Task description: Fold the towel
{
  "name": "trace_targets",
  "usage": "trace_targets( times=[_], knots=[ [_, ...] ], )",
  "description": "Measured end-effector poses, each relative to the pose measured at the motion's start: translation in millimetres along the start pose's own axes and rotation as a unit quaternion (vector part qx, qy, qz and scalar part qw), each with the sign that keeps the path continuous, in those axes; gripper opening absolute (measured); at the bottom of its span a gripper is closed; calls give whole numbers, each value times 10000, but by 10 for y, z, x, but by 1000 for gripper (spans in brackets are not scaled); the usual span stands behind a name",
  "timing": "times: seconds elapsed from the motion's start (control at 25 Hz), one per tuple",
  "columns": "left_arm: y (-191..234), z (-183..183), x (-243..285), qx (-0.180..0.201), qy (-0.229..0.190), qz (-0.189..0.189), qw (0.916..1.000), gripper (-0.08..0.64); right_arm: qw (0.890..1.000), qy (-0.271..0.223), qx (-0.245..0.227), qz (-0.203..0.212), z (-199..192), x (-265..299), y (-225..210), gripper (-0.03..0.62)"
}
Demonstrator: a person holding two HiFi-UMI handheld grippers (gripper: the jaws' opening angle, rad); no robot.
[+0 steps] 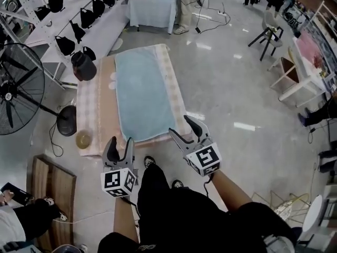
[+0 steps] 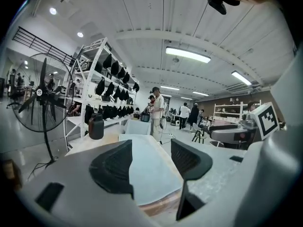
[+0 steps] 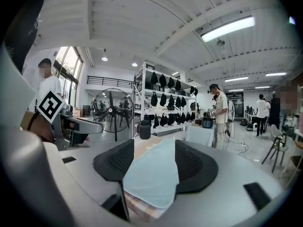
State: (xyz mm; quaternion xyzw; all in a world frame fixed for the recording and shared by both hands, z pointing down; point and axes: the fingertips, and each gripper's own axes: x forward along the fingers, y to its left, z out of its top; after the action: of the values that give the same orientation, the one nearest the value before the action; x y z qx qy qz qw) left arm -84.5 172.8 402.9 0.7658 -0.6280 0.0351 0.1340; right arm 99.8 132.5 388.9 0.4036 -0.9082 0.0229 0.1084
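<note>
At your 9 o'clock the standing fan (image 1: pixel 13 88) and its cord sit clear of the table (image 1: pixel 89 104), so they are not the worry. The dark jug (image 1: pixel 83 66) at 11 o'clock and the small bowl (image 1: pixel 83 139) near the table's left front corner are. Both stand just beside the towel's left long edge, and a wide leftward swing while folding could knock either one over.

Your left gripper (image 1: pixel 120 143) has its jaws spread wide with nothing in them. It hangs just short of the near left corner of the towel (image 1: pixel 142 91), which lies flat and lengthwise at your 12 o'clock with its far end running away from you. If you pinch too deep here, you will likely catch the checked cloth under it and drag both.

Your right gripper (image 1: pixel 179 124) is also wide open and empty, near the towel's near right corner. That corner sits close to the table edge, so a low approach may strike the edge or push the corner off.

Uneven grips would skew the fold.

From 1 to 3 o'clock the floor is bare and roomy, with the chair (image 1: pixel 268 36) well apart. Swing wide on that side.
</note>
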Motion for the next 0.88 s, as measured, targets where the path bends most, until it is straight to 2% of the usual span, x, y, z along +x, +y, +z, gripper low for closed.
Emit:
trace_targets(
  times=[0.16,0.32,0.52,0.6,0.88],
  knots=[
    [459,-63,532,-41,405,-219,9989,239,9988,465,135,-72,-160,547,-124,249],
    [791,-475,791,-239,1122,-418,9925,239,9938,1042,317,-205,-508,826,-166,248],
    [1062,-1179,1056,-525,2096,-764,9734,239,9820,1694,637,-536,-1056,1083,-284,247],
    [1165,-1395,1134,-522,2409,-762,9661,239,9760,1940,778,-615,-1306,1154,-308,247],
    [1245,-1943,1261,-648,3110,-664,9459,239,9491,2839,1188,-665,-2149,1136,-389,247]
  ],
)
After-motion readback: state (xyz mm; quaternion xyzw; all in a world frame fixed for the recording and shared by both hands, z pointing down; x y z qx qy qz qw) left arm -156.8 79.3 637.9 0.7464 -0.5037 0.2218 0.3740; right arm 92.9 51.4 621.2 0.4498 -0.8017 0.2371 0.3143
